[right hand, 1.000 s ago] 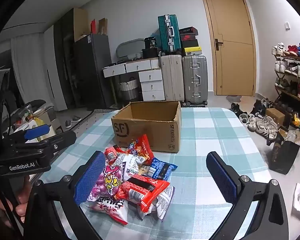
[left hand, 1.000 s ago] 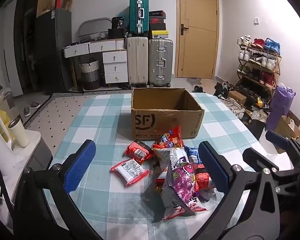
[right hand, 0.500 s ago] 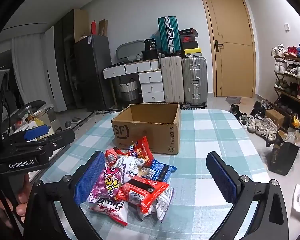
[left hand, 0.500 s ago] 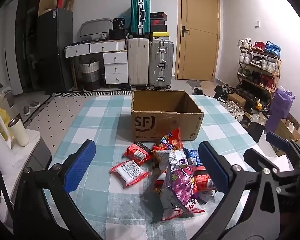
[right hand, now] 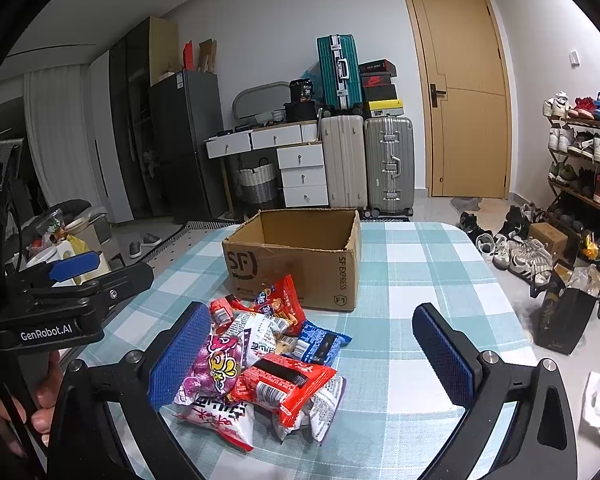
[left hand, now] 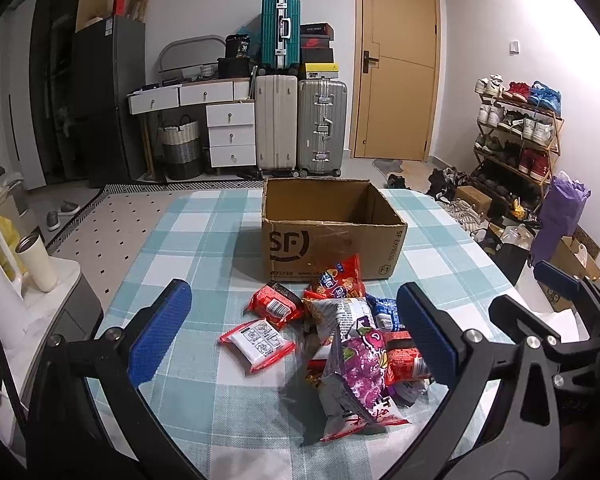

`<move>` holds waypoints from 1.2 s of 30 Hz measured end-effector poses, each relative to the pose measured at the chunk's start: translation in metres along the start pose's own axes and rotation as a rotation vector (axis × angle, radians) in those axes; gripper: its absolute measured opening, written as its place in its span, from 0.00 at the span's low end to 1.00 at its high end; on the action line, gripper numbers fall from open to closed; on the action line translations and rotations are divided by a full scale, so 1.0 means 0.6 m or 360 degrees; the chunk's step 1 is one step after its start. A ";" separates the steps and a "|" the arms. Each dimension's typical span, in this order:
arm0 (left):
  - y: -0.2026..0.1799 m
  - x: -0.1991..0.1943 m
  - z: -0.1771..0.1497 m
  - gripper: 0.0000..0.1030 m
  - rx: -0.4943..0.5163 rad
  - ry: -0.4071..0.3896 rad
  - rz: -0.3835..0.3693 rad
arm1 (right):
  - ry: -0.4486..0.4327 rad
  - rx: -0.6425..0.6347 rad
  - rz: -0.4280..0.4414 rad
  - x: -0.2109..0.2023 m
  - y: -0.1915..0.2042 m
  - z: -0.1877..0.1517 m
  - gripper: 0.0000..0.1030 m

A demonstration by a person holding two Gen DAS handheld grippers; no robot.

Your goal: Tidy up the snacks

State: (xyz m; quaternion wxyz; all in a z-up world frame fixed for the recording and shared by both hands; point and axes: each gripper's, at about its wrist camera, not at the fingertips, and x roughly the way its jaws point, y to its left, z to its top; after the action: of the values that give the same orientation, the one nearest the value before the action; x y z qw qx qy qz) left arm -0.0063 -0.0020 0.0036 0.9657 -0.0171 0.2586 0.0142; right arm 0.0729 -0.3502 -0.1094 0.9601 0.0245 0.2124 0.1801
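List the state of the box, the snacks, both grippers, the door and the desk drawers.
Cardboard box: open, looks empty.
Snack packets: piled on the table, outside the box.
Left gripper: open, empty.
Right gripper: open, empty.
Door: closed.
Top-left desk drawer: pulled out slightly.

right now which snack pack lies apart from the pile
The red-edged white pack, flat on the cloth left of the pile; the other packs overlap in a heap.

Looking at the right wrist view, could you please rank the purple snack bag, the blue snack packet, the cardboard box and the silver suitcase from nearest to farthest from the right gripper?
1. Purple snack bag, against the right gripper's left finger.
2. Blue snack packet, mid-pile, just ahead.
3. Cardboard box, open, behind the pile.
4. Silver suitcase, on the floor by the far wall.
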 end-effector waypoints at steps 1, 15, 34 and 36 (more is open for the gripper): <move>0.001 0.000 0.000 0.99 -0.0002 0.0000 -0.0001 | -0.0002 0.0001 0.0000 -0.001 0.000 0.000 1.00; -0.002 0.003 -0.001 0.99 0.0018 0.0012 -0.0026 | -0.0008 0.0002 0.0001 -0.007 -0.002 0.002 1.00; -0.004 0.010 -0.013 0.99 0.0007 0.0039 -0.0046 | -0.0010 0.0016 -0.0001 -0.011 -0.009 -0.006 1.00; -0.003 0.011 -0.013 0.99 0.0009 0.0041 -0.0043 | -0.0010 0.0013 -0.0002 -0.010 -0.008 -0.006 1.00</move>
State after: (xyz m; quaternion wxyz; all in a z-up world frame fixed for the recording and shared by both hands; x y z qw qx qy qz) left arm -0.0043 -0.0042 -0.0066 0.9624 -0.0182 0.2709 0.0003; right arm 0.0677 -0.3571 -0.1109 0.9608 0.0290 0.2103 0.1785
